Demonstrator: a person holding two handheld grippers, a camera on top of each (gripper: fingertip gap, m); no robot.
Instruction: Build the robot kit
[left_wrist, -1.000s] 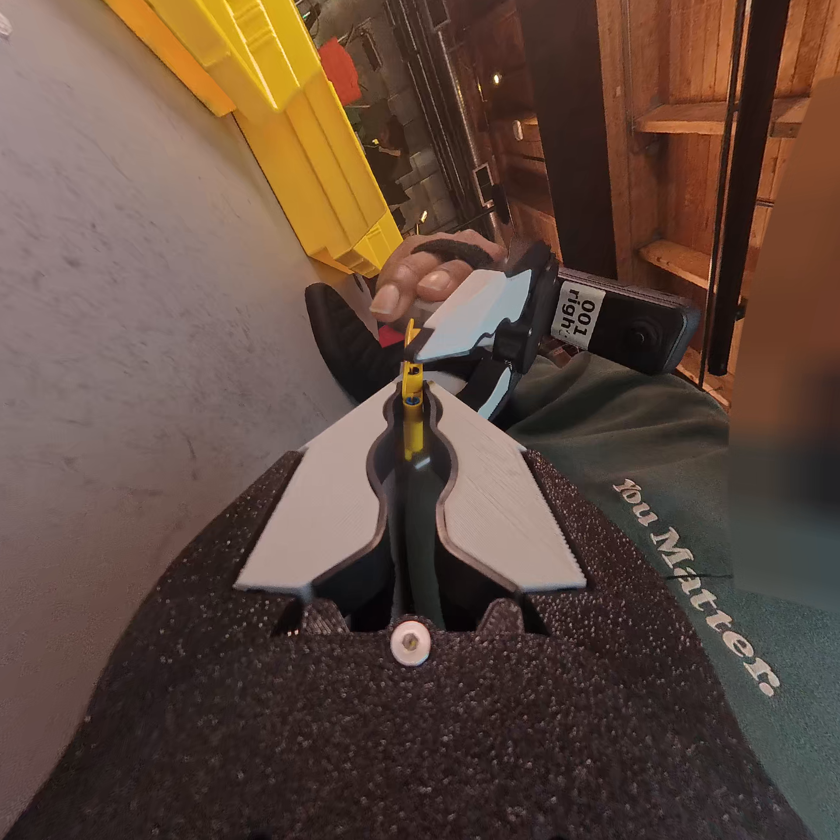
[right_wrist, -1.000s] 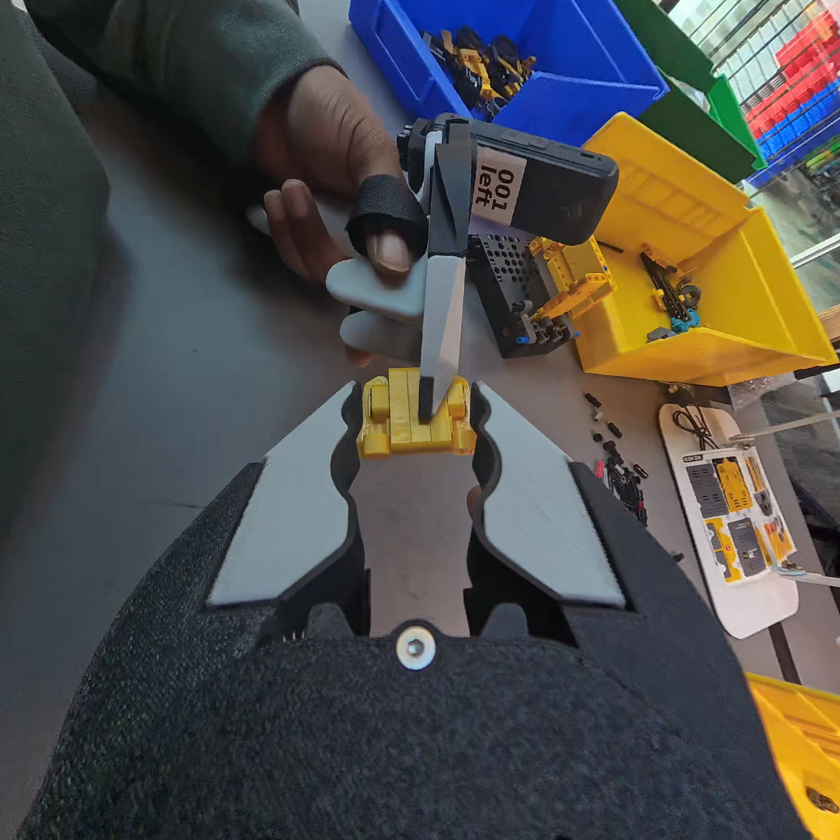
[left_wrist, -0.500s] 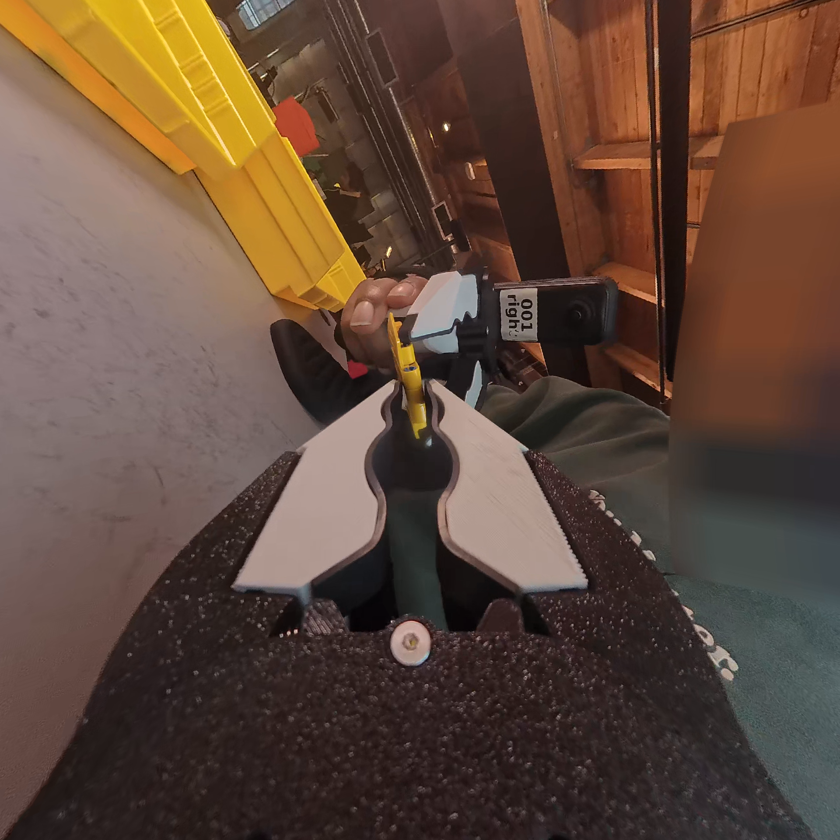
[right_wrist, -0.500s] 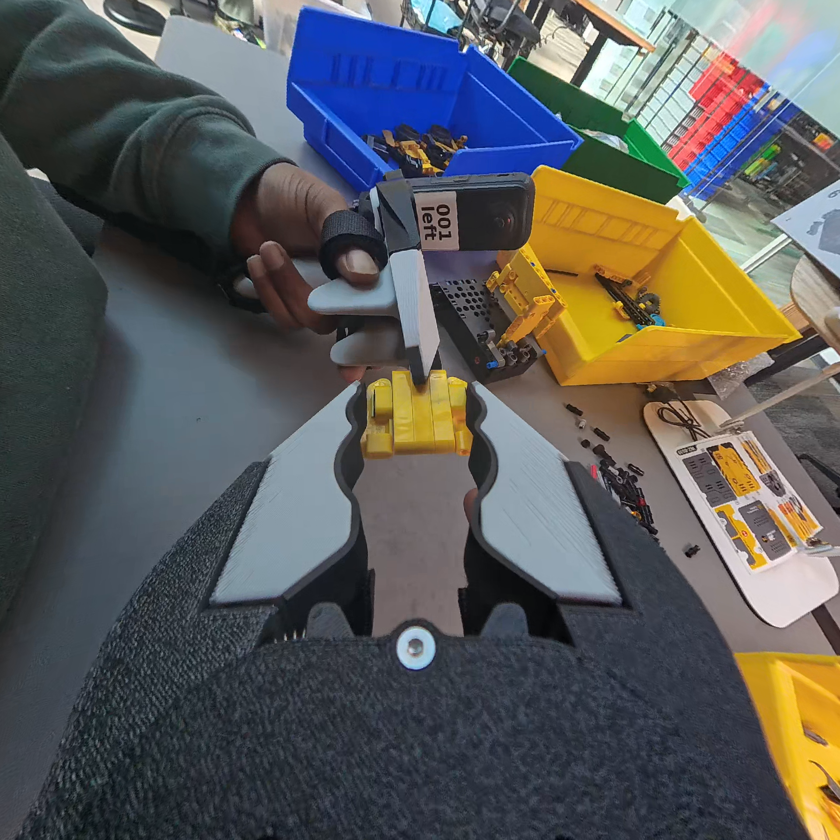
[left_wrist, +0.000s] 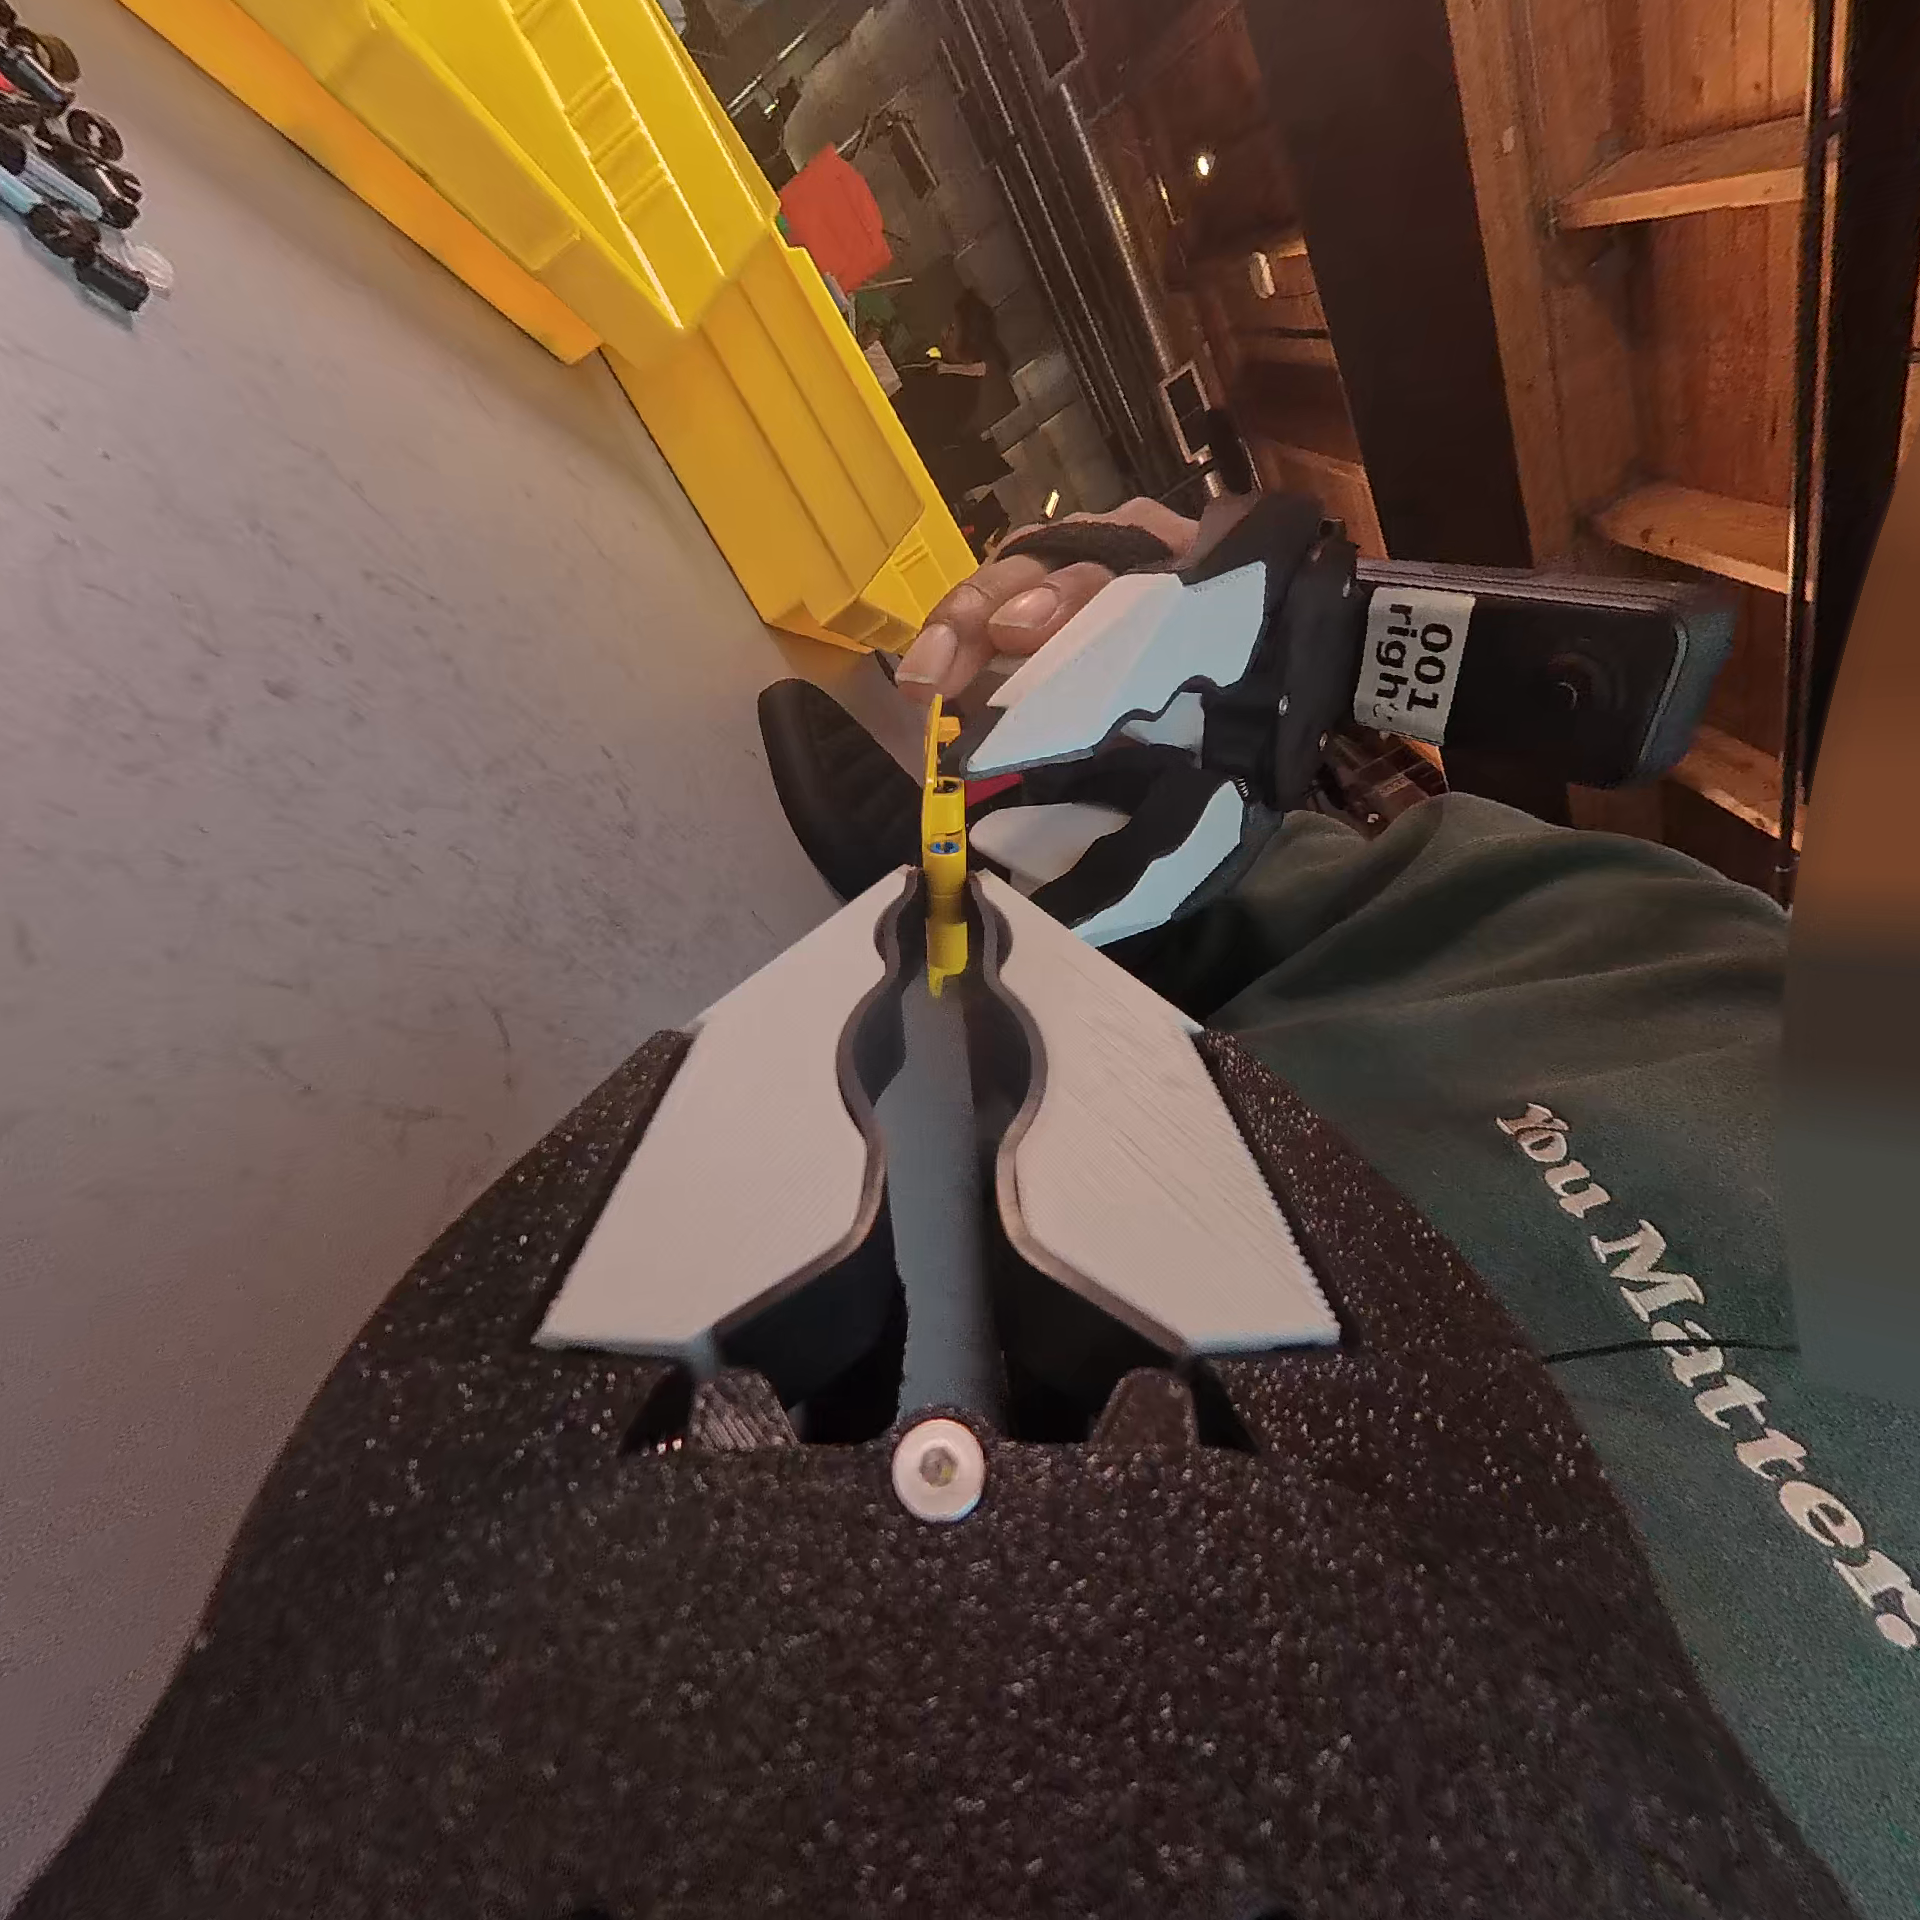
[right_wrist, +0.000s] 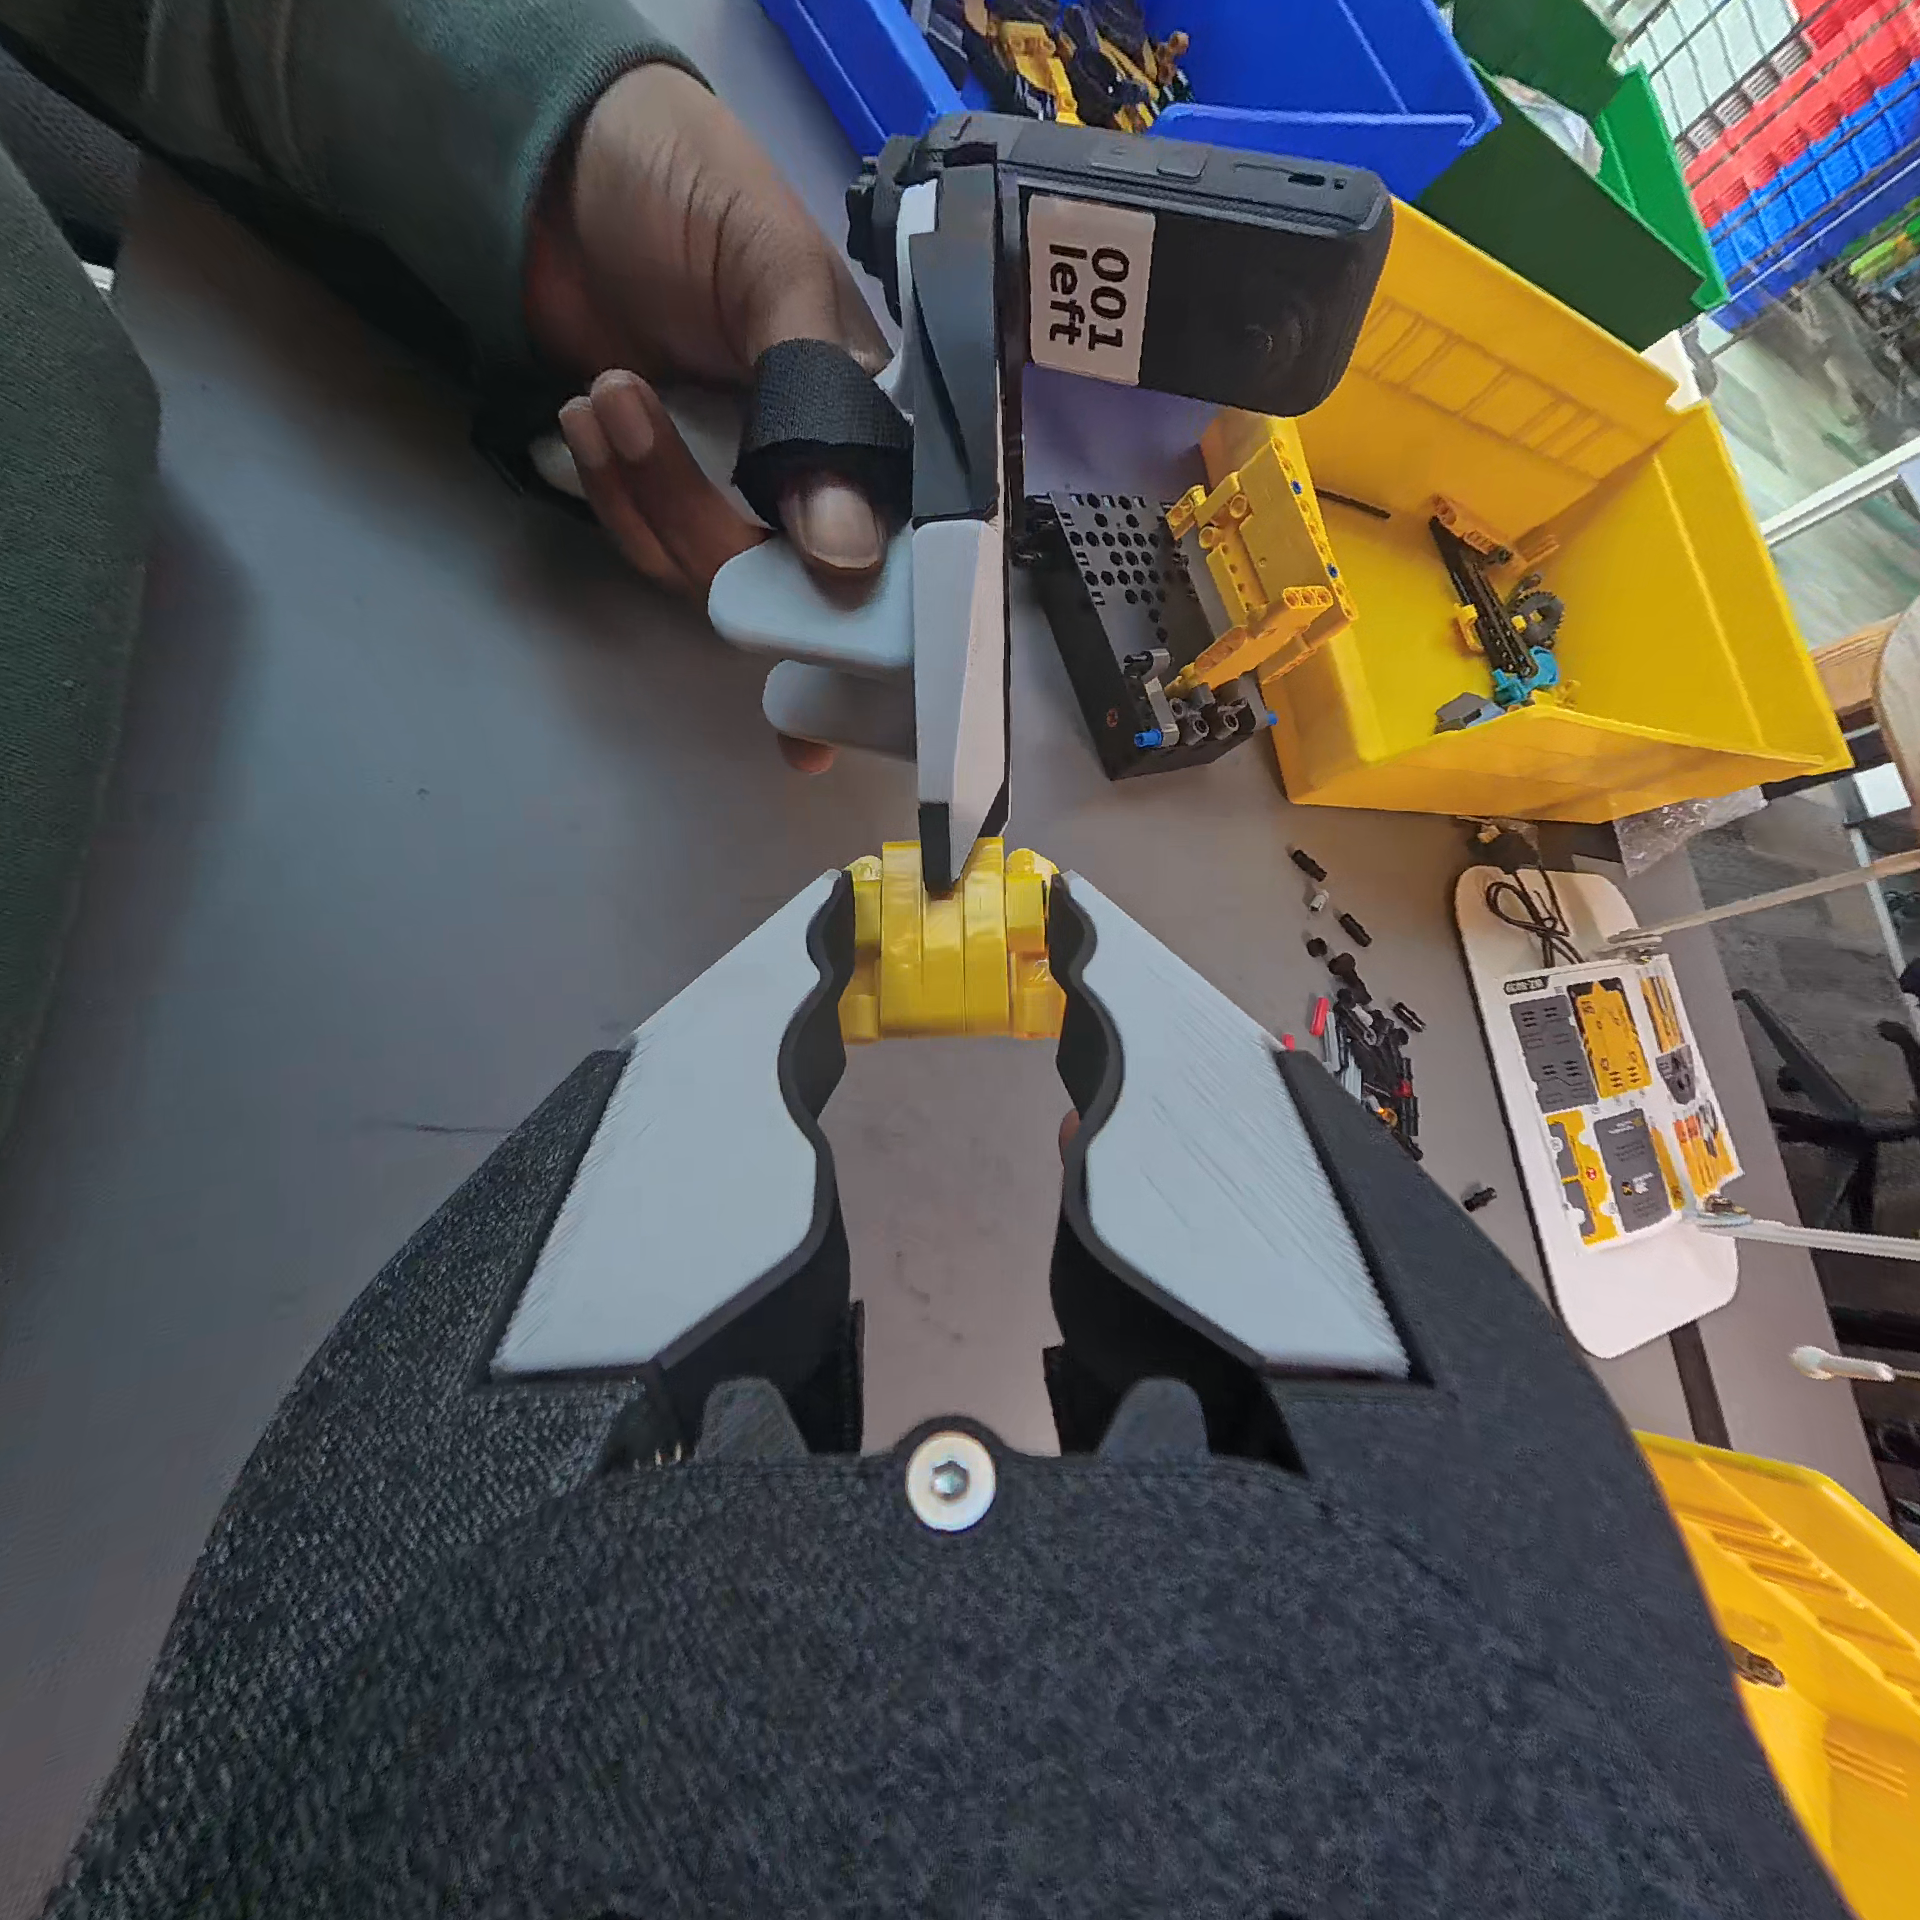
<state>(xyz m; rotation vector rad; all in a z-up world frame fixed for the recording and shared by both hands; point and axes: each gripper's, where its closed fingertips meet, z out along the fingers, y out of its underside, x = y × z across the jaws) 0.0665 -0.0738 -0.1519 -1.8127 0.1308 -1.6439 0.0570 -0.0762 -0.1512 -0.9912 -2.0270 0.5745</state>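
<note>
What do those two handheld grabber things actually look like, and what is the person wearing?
Each gripper, left and right, has two pale grey ribbed fingers with wavy black inner edges on a speckled black body with a silver screw. A black camera block with a white sticker rides on top. The person wears dark green sleeves and a black finger strap.

Yellow brick assembly (right_wrist: 951, 961), grey fingers (right_wrist: 686, 1184), blue bin (right_wrist: 1330, 73), yellow bin (right_wrist: 1538, 582), grey table (right_wrist: 343, 779), dark green sleeve (right_wrist: 343, 114)

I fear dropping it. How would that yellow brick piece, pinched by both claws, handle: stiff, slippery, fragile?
The yellow brick piece is probably stiff: it shows no bend between the right claw and the left claw. Its glossy plastic may slip. Its visible seams suggest joined parts that could pop apart.
</note>
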